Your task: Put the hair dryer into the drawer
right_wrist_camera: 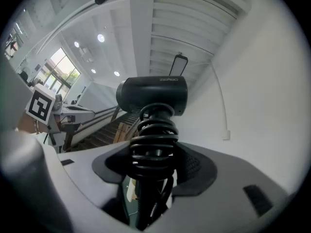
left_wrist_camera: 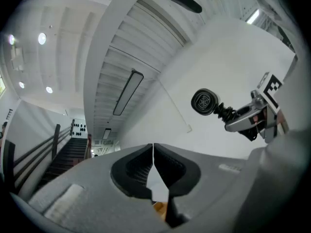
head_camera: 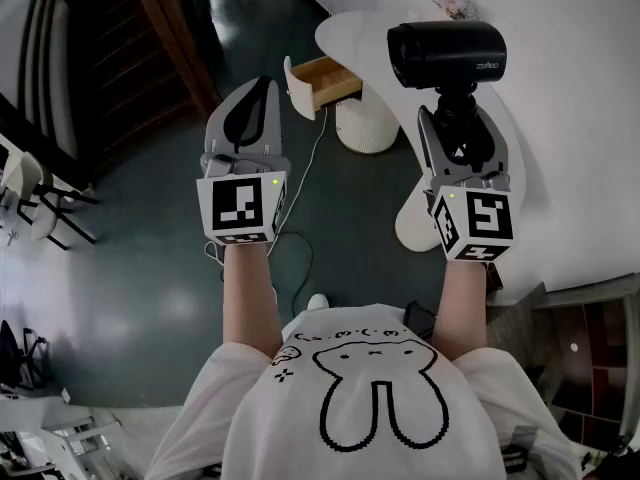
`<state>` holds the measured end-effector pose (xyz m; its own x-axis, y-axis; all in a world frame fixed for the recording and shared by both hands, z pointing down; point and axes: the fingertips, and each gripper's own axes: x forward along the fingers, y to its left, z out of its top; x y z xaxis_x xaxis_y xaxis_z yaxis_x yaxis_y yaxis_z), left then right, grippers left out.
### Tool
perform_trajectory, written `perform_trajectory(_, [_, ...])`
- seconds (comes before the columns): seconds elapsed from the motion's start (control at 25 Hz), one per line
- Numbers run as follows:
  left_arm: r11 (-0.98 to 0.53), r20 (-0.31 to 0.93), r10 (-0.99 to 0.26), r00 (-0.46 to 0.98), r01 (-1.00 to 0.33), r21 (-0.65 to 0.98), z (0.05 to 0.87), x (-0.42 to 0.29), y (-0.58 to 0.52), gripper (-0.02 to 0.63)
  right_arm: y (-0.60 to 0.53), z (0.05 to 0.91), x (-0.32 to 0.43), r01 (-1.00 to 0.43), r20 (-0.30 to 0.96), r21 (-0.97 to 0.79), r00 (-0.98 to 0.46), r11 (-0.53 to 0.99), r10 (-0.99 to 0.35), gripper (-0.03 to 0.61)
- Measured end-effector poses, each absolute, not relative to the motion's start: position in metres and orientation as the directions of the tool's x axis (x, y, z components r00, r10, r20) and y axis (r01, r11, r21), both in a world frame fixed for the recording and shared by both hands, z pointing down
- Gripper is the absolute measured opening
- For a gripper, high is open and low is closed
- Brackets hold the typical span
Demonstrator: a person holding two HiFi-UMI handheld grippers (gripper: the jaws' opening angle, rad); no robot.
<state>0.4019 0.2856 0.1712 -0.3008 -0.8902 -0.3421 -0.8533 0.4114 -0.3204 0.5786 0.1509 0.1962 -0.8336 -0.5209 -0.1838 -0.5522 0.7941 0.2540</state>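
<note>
Right gripper (right_wrist_camera: 154,166) jaws are clamped on the hair dryer (head_camera: 447,54) handle, its head held just beyond the tips; left gripper (left_wrist_camera: 153,154) is seen closed, empty.

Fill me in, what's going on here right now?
A person holds a gripper in each hand. The right gripper is shut on the handle of the black hair dryer, whose cord is coiled round that handle. The left gripper is shut and empty. The drawer of the small white cabinet stands open below; the hair dryer is not yet in it.
</note>
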Motion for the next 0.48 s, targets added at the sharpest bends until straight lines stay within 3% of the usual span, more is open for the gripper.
perform_trajectory(0.48, [0.403,-0.344,-0.892,-0.293,-0.861,-0.311,0.175,0.331,0.267,0.018,0.13,0.195,0.512,-0.558,-0.184,0.237,-0.83,0.795,-0.527,0.252])
